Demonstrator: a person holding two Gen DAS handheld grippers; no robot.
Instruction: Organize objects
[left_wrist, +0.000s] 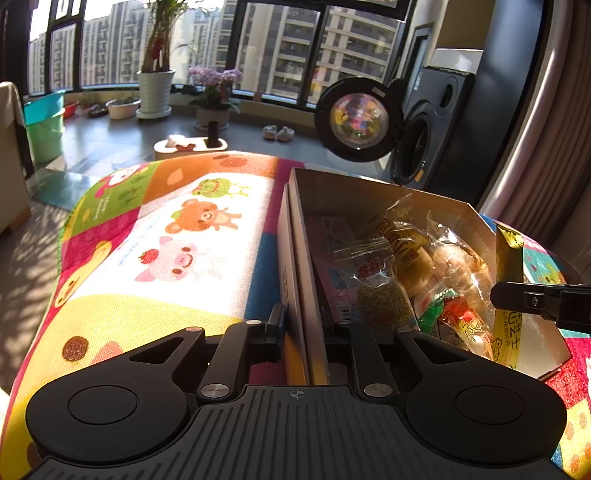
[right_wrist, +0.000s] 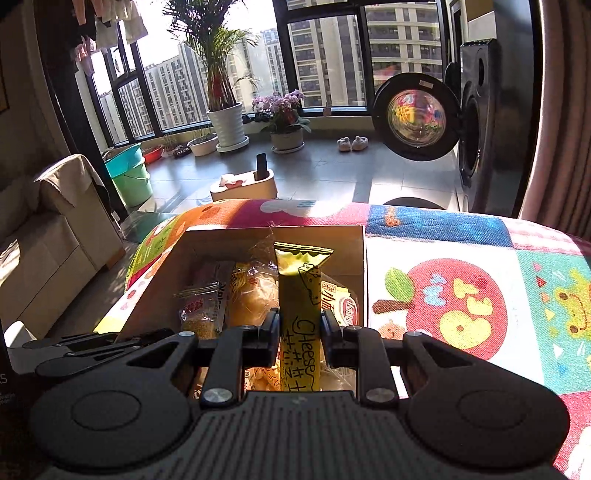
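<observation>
A cardboard box of wrapped snacks sits on a colourful cartoon mat. My left gripper is shut on the box's left wall, one finger inside and one outside. My right gripper is shut on a yellow cheese stick packet and holds it upright over the box. The same packet and the right gripper's finger show at the right of the left wrist view.
The mat spreads to the right of the box. On the floor beyond stand a white tissue holder, potted plants and a washing machine with its door open. A sofa stands at left.
</observation>
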